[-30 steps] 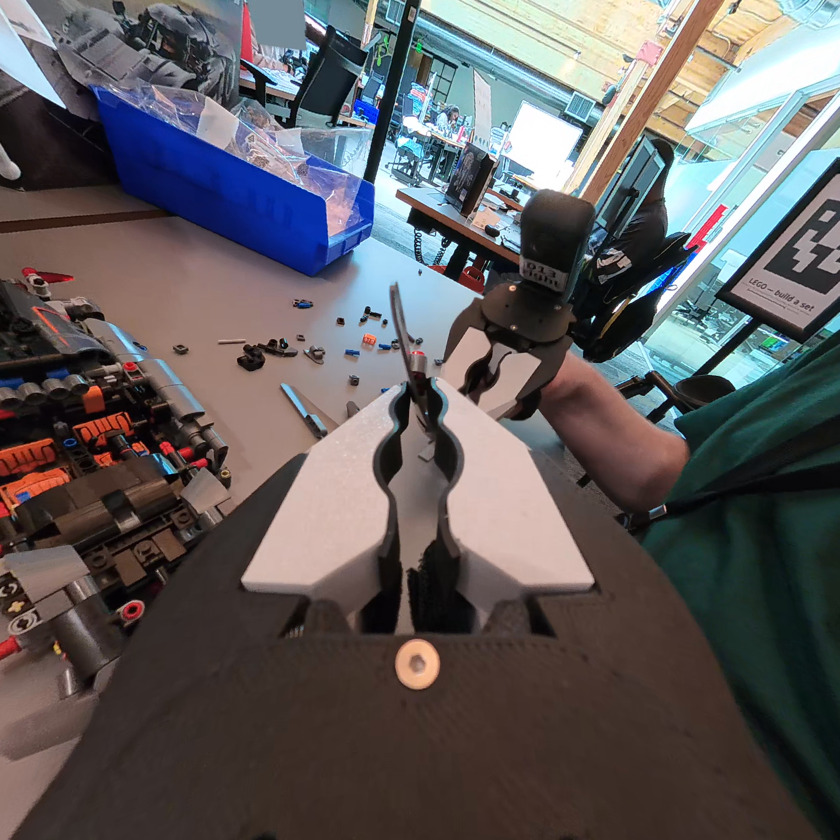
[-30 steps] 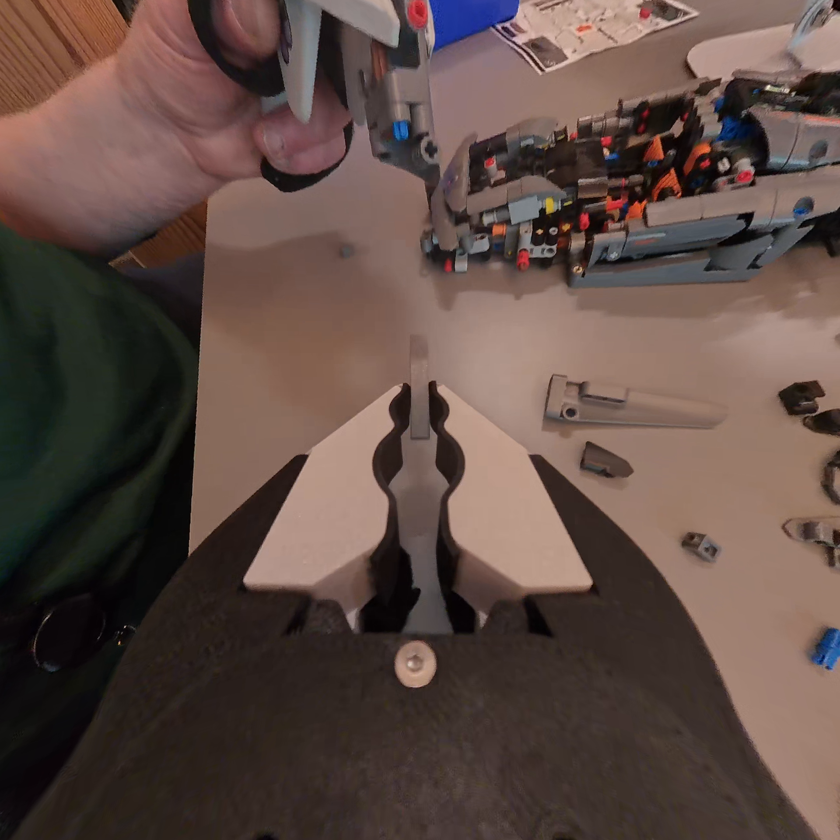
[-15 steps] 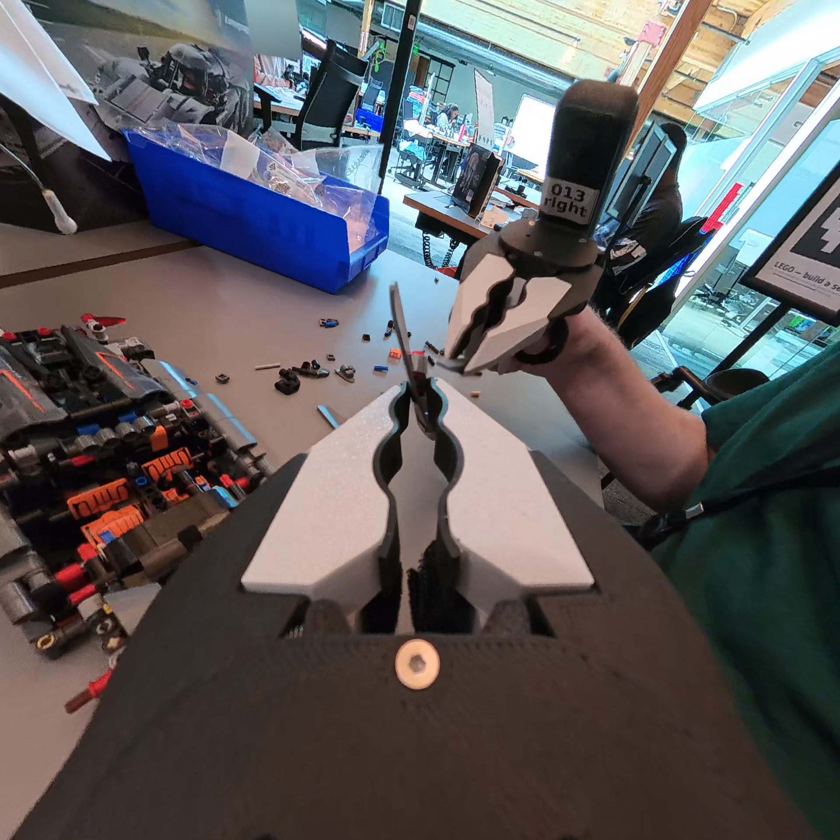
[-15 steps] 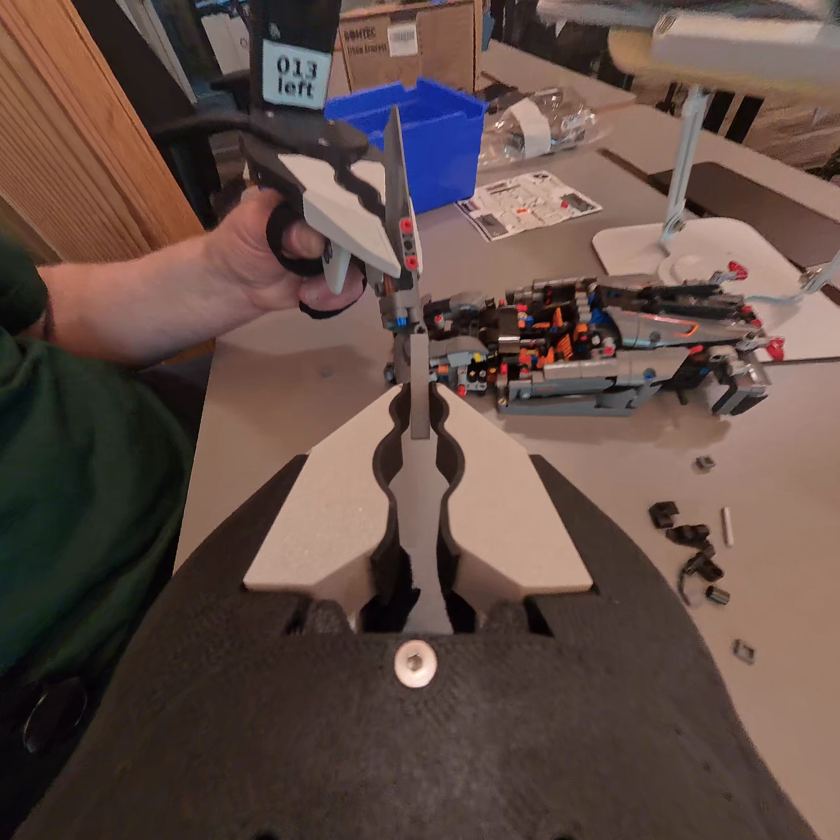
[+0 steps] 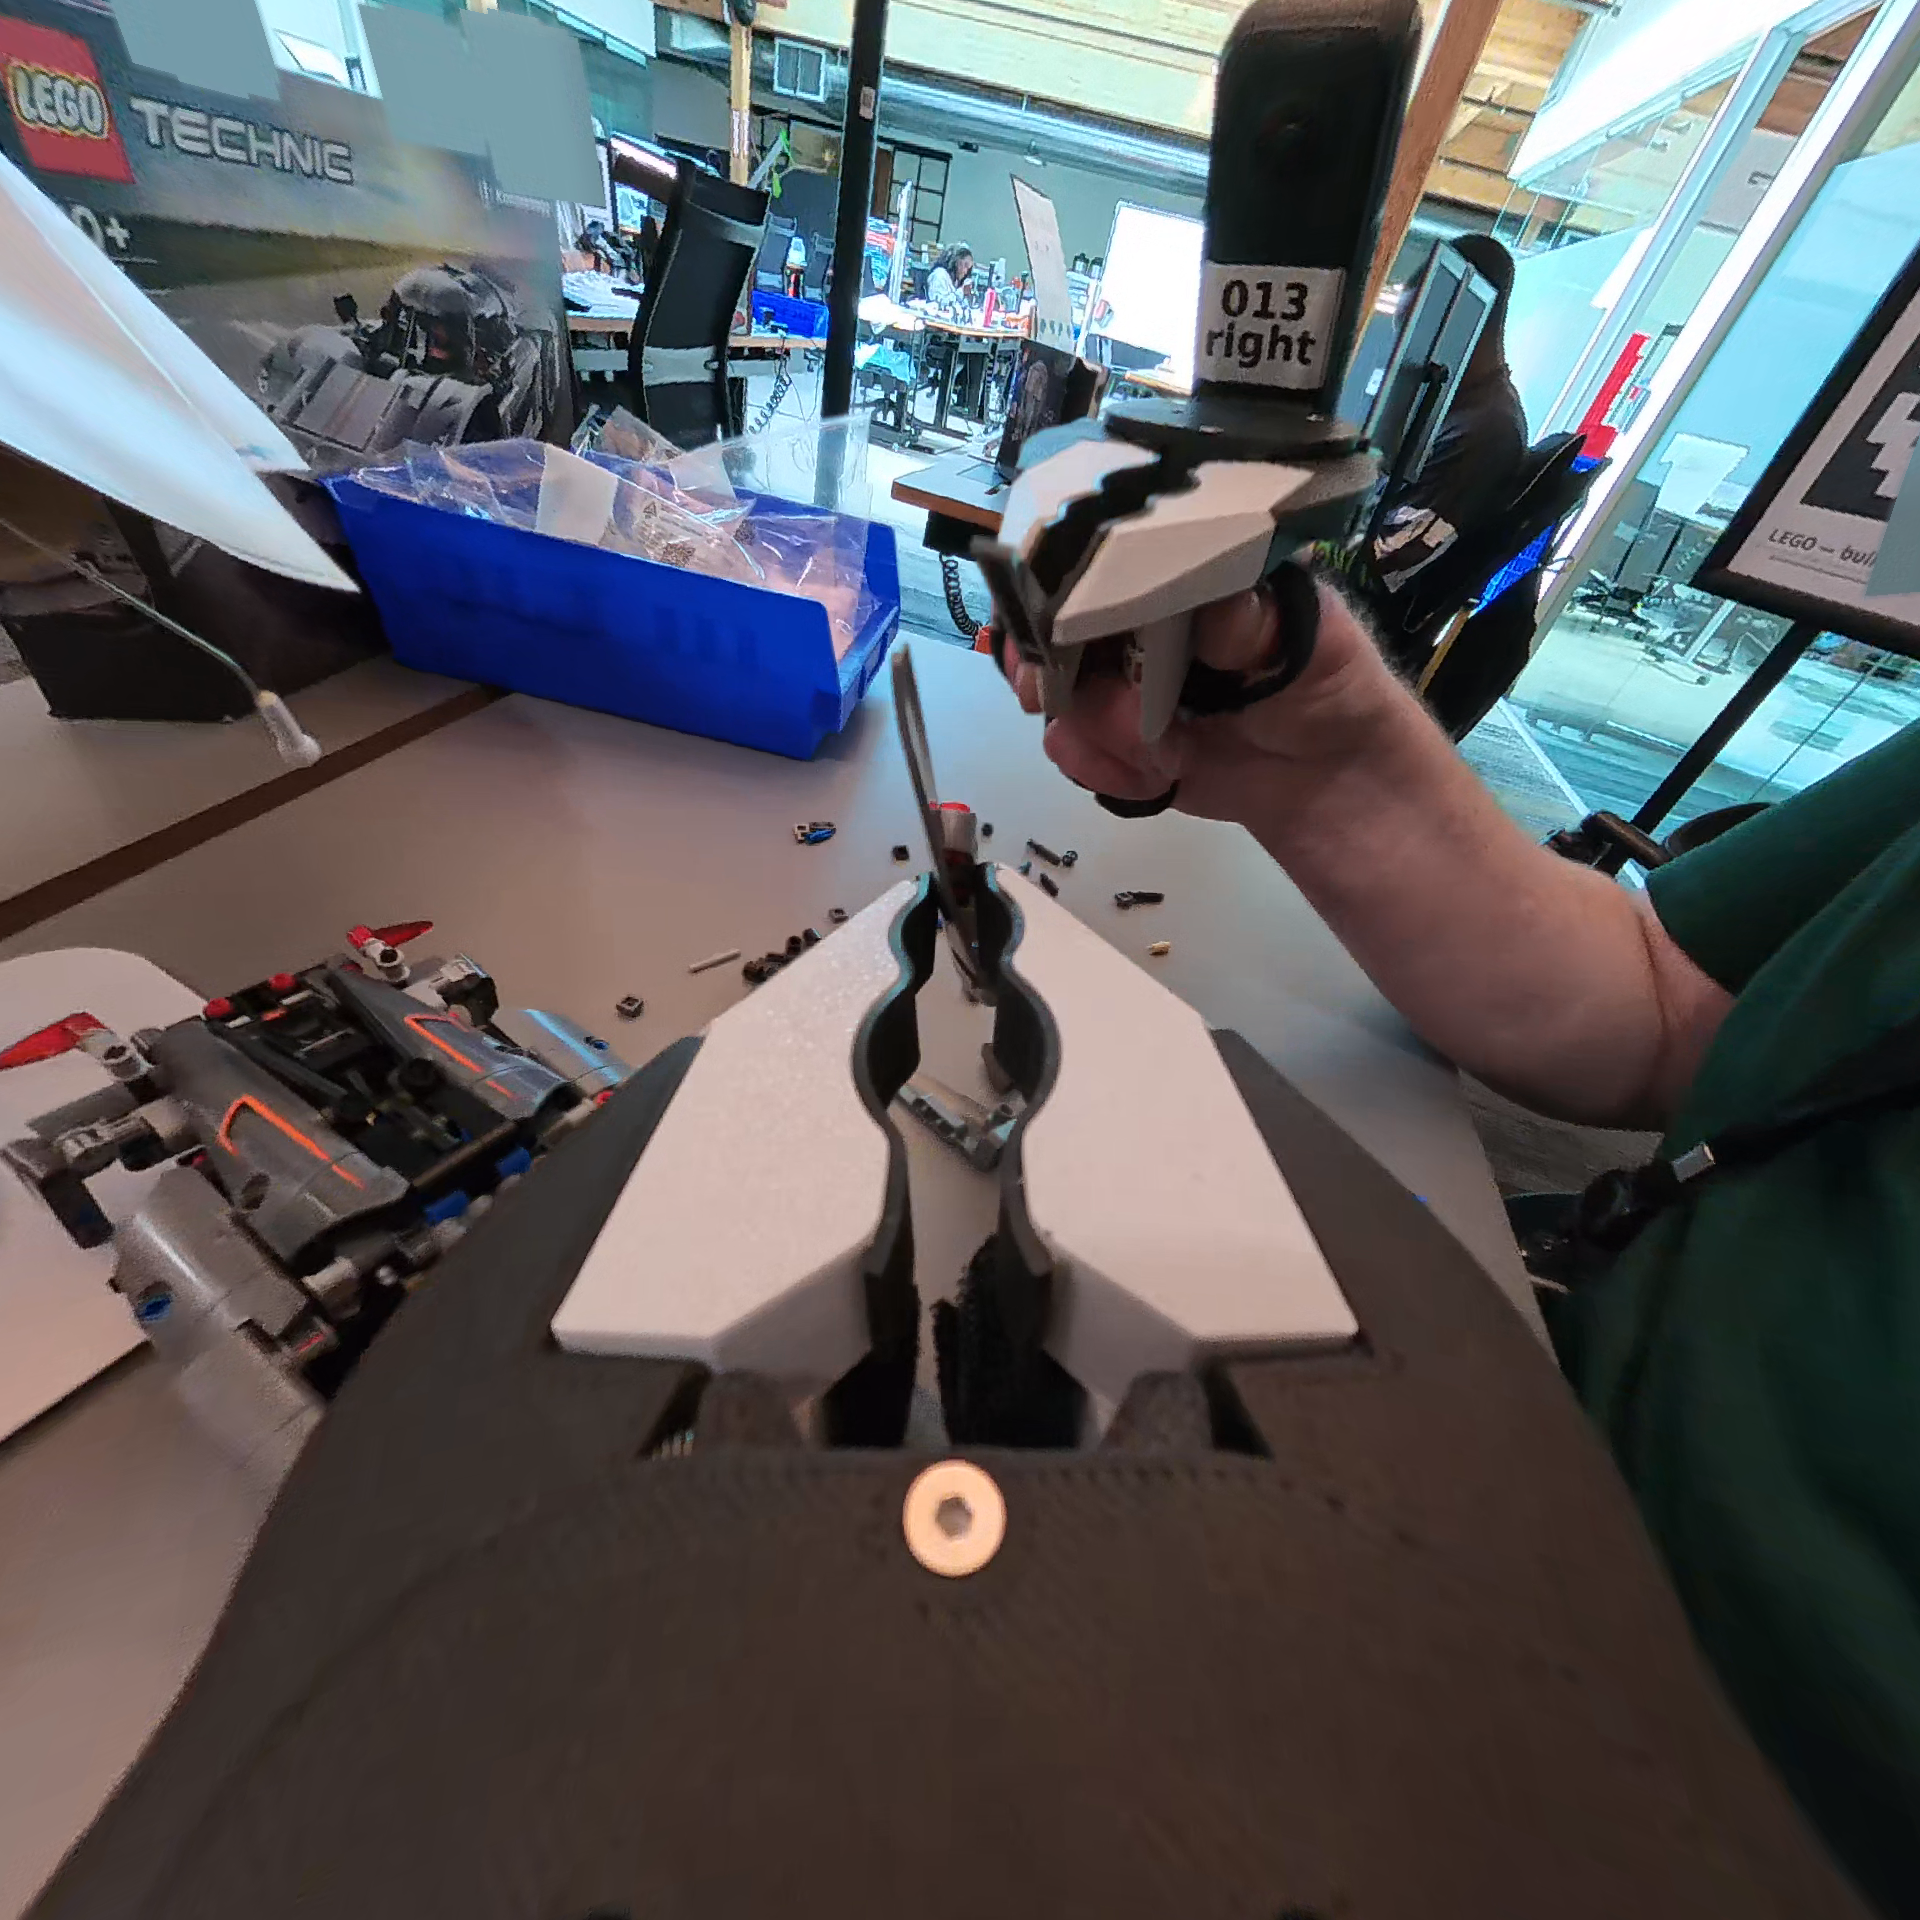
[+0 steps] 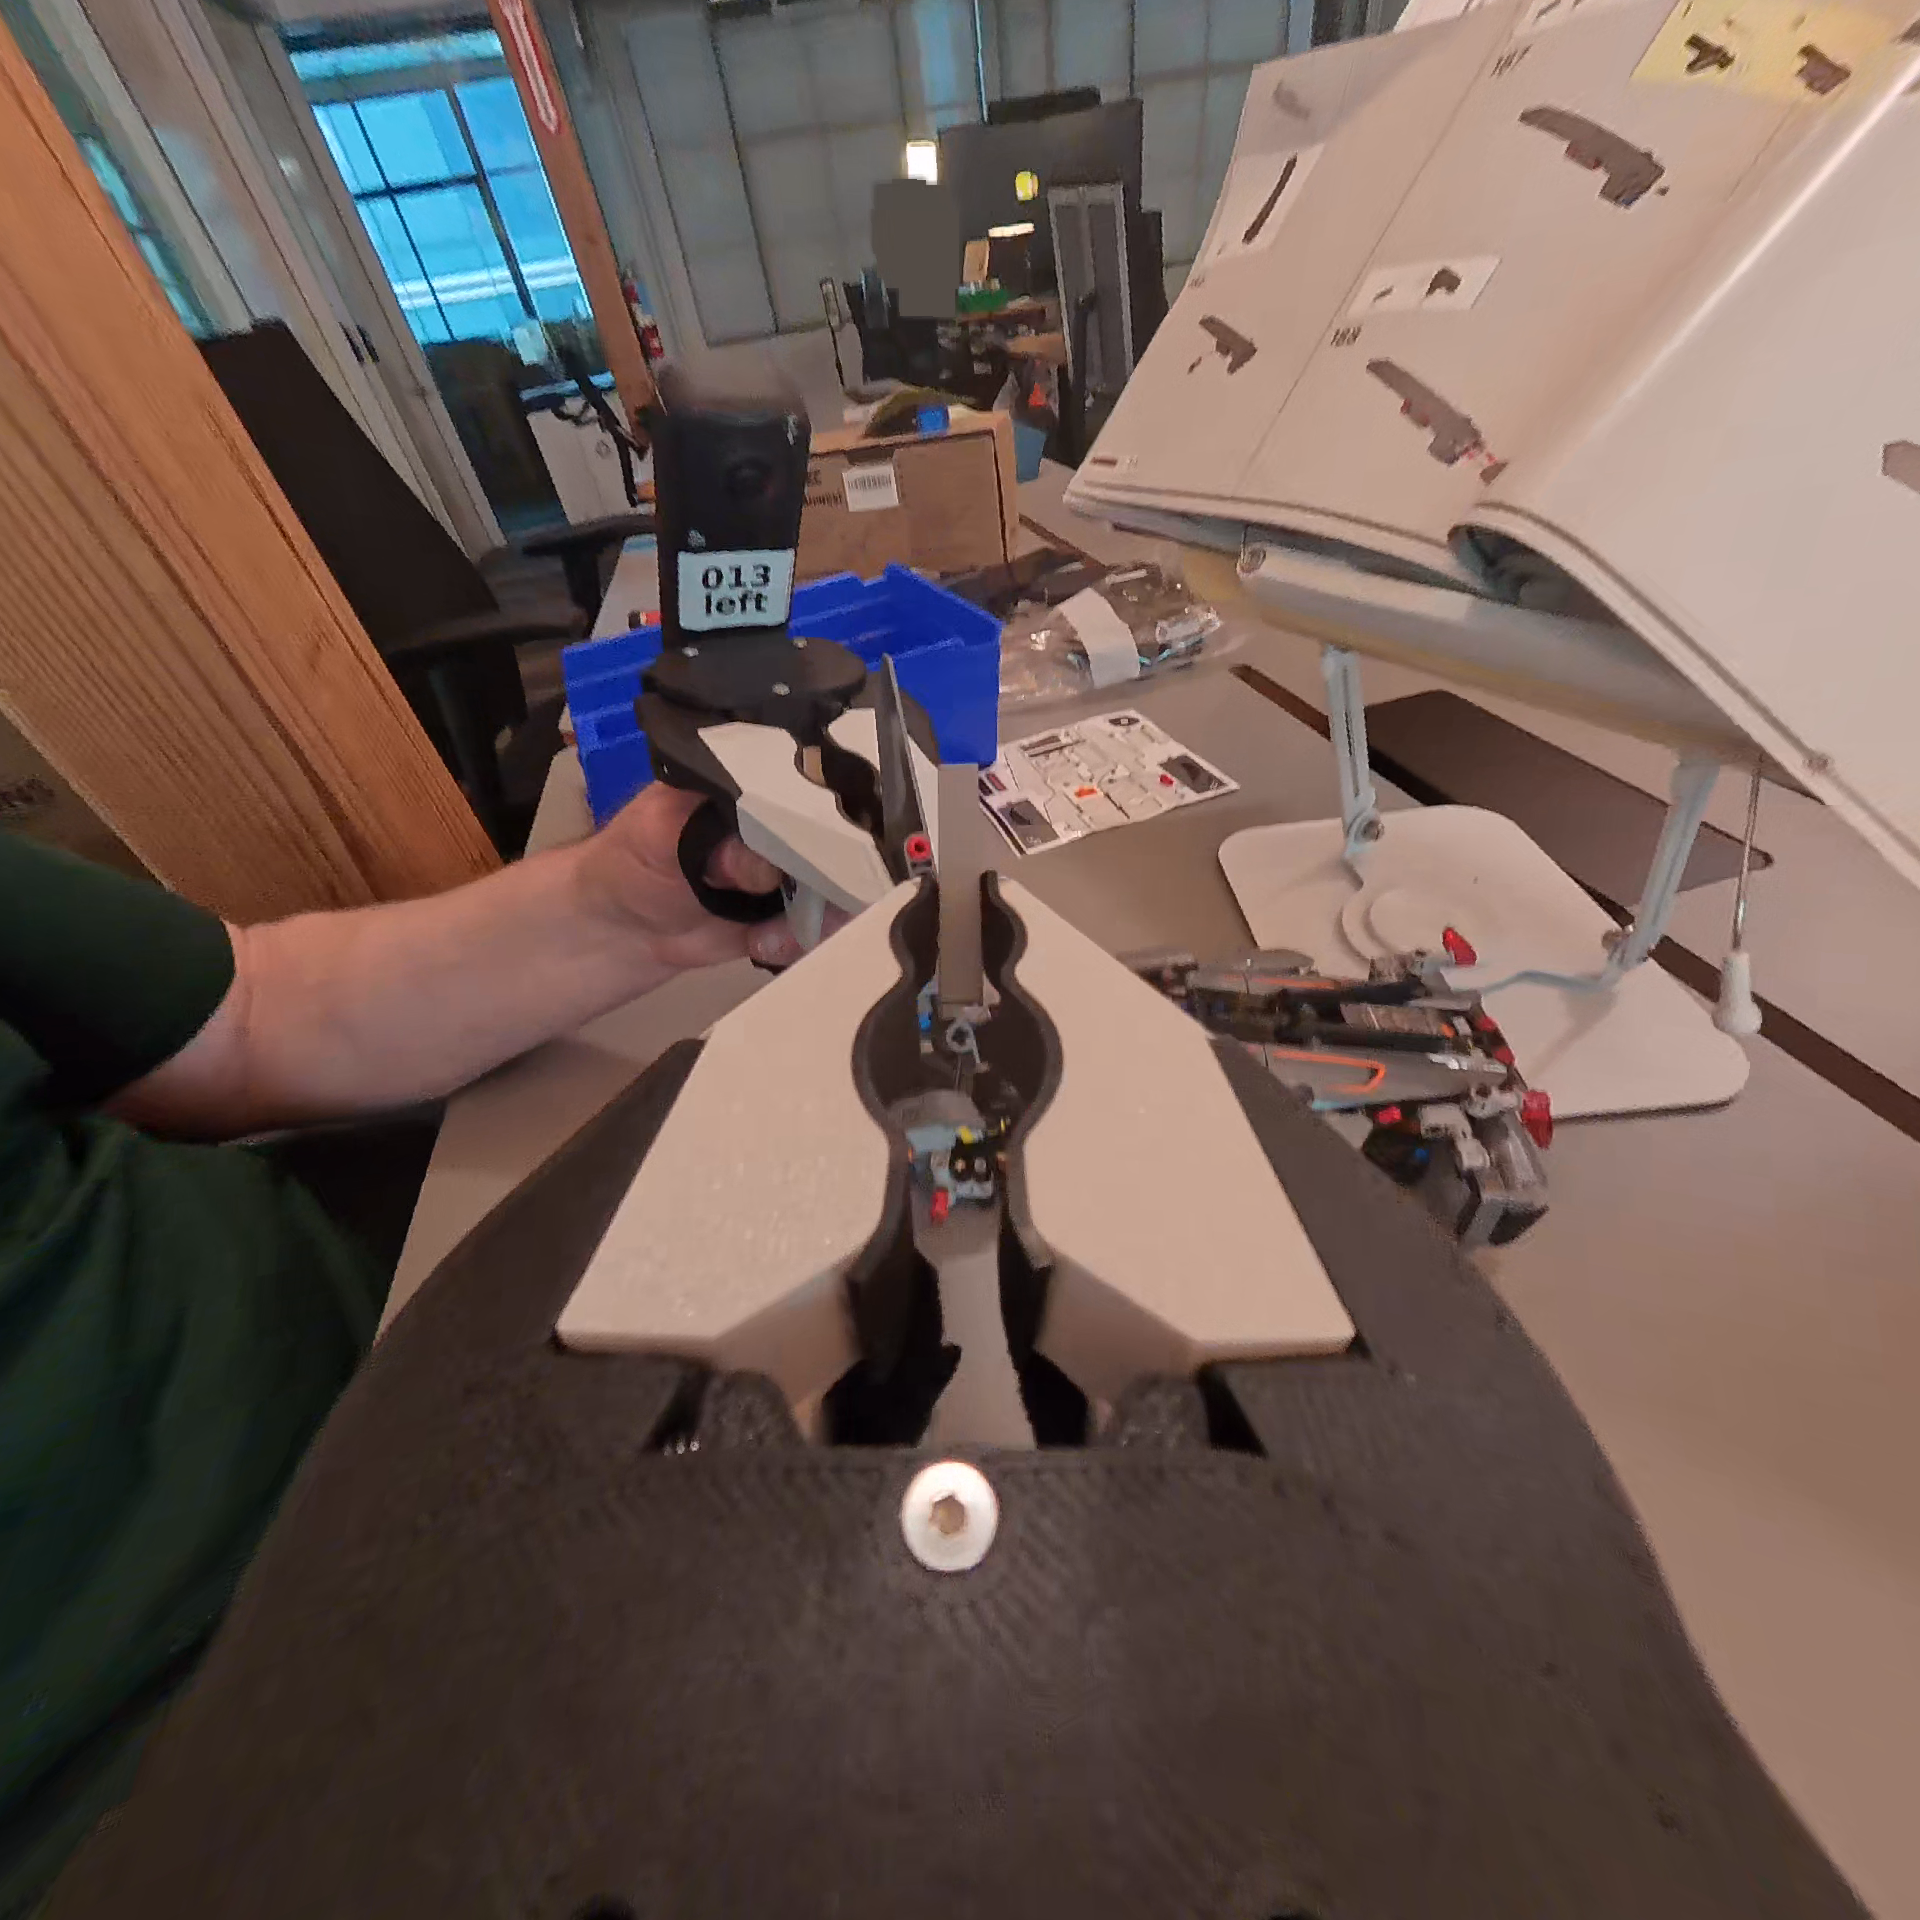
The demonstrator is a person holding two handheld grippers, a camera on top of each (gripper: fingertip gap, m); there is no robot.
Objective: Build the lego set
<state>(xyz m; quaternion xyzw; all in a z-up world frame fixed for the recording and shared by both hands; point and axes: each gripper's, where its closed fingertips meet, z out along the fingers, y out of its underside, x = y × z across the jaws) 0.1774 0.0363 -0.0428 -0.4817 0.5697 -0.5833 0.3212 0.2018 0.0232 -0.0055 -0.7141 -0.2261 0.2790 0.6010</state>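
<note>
Two white stickers with printed writing sit on the black camera posts, one on each gripper, and the big set box (image 5: pixel 312 239) standing behind the blue bin (image 5: pixel 623 613) has a logo and more print on its front, plus there's a framed sign (image 5: pixel 1829 468) with a blocky black-and-white marker off to the far right of the bin. That bin is stuffed with clear plastic bags (image 5: pixel 623 488) of parts. Seen from the right wrist view, a second blue bin (image 6: pixel 914 665) sits behind the left gripper, with more bagged parts (image 6: pixel 1101 634) on the table to its right, a printed sheet (image 6: pixel 1112 774) in front of it, and an open instruction book (image 6: pixel 1558 343) on a white stand (image 6: pixel 1475 935) further right. Left gripper (image 5: pixel 956 904) has its jaws nearly together, pinching a small grey sub-assembly (image 5: pixel 940 821) with red pins and a thin dark blade sticking up. Right gripper (image 6: pixel 958 894) is also nearly closed, clamped on a flat grey lego piece (image 6: pixel 958 883) standing upright between its tips, just beside that sub-assembly. The main lego build (image 5: pixel 312 1122), dark grey with orange accents, lies on the table in front of the bin, to the left, and loose small parts (image 5: pixel 935 883) are scattered on the table (image 5: pixel 520 852) between bin and grippers.
</note>
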